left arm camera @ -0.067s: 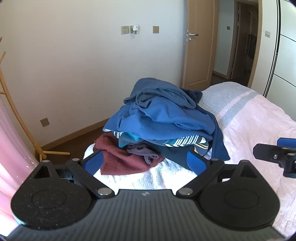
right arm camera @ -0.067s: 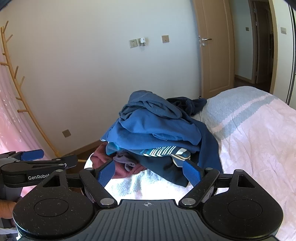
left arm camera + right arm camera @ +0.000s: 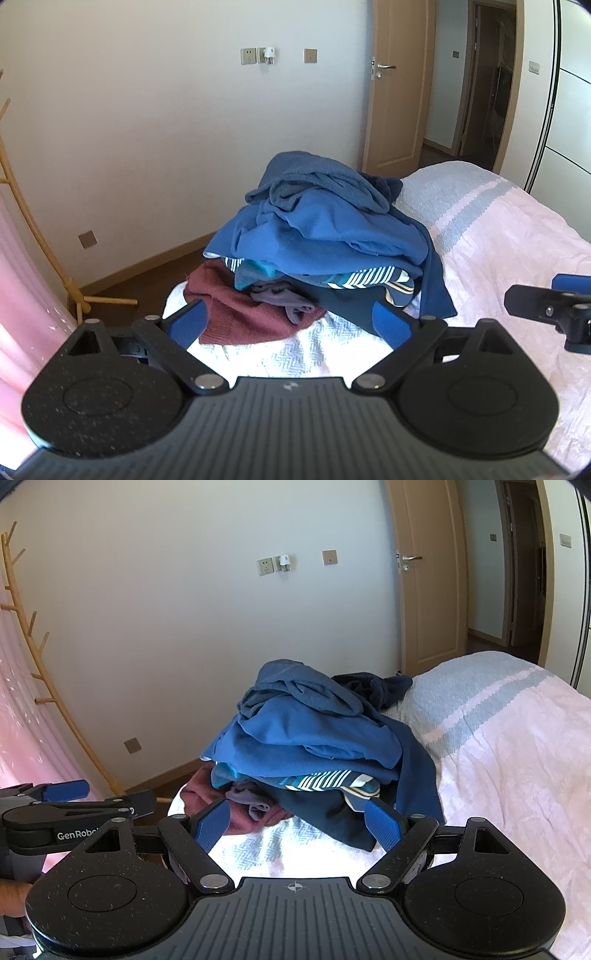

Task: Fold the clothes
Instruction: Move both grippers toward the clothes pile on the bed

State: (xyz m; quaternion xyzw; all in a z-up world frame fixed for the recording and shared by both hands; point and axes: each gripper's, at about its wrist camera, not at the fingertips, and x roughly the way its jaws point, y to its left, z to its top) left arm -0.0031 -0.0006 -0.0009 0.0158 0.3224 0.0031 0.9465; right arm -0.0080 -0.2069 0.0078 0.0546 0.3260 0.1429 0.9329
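Observation:
A heap of clothes [image 3: 325,236] lies on the near left corner of the bed [image 3: 498,236]. Blue garments are on top, a striped piece [image 3: 373,277] under them, a maroon garment [image 3: 236,306] and a grey one [image 3: 288,299] at the front. The heap of clothes [image 3: 314,738] also fills the middle of the right wrist view. My left gripper [image 3: 291,325] is open just short of the heap, holding nothing. My right gripper [image 3: 299,823] is open too, empty, in front of the dark garment's hem. The right gripper's fingers [image 3: 546,299] show at the right edge of the left wrist view.
The bed has a pink and pale blue cover [image 3: 509,738]. A wooden coat stand [image 3: 48,686] and a pink curtain [image 3: 18,720] are on the left. A wooden door [image 3: 424,602] stands behind the bed. A hand [image 3: 11,897] holds the left gripper's body [image 3: 66,823].

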